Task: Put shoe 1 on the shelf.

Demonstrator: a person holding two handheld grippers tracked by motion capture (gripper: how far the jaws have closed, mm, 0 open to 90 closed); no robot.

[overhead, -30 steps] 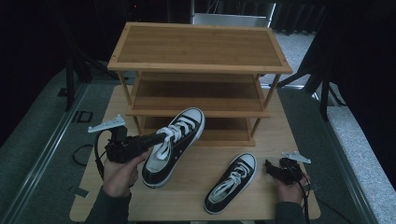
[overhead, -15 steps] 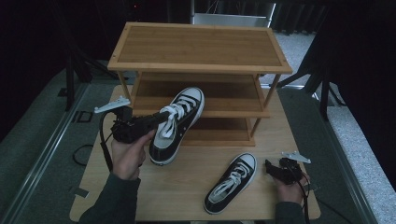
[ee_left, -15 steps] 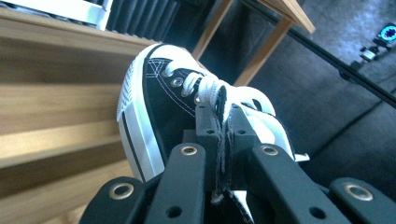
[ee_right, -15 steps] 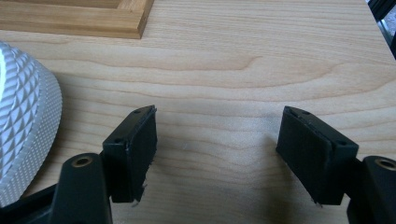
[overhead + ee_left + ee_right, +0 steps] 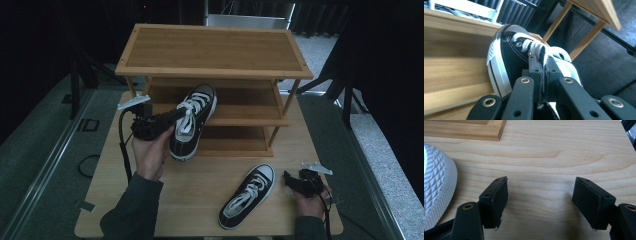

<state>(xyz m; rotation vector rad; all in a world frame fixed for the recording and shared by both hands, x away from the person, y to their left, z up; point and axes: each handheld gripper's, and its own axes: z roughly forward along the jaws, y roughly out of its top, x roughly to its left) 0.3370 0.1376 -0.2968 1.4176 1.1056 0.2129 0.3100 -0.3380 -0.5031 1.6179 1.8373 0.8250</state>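
First black canvas sneaker with white laces clenched at tongue by left gripper fingers, carried to middle tier of three-tier bamboo shoe rack, not yet set down. Second matching sneaker left on worktop before rack; right gripper fingers spread, nothing held.

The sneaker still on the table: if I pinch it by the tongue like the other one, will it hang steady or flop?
The sneaker on the table will probably dangle: the left claw holds its mate by soft cloth, tilted. The rubber sole looks grippy, so pushing may drag.

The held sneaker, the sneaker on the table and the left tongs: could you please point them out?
held sneaker point(image 5: 196, 102), high view, laces.
sneaker on the table point(image 5: 248, 195), high view, laces.
left tongs point(image 5: 176, 114), high view, tips clamping the shoe.
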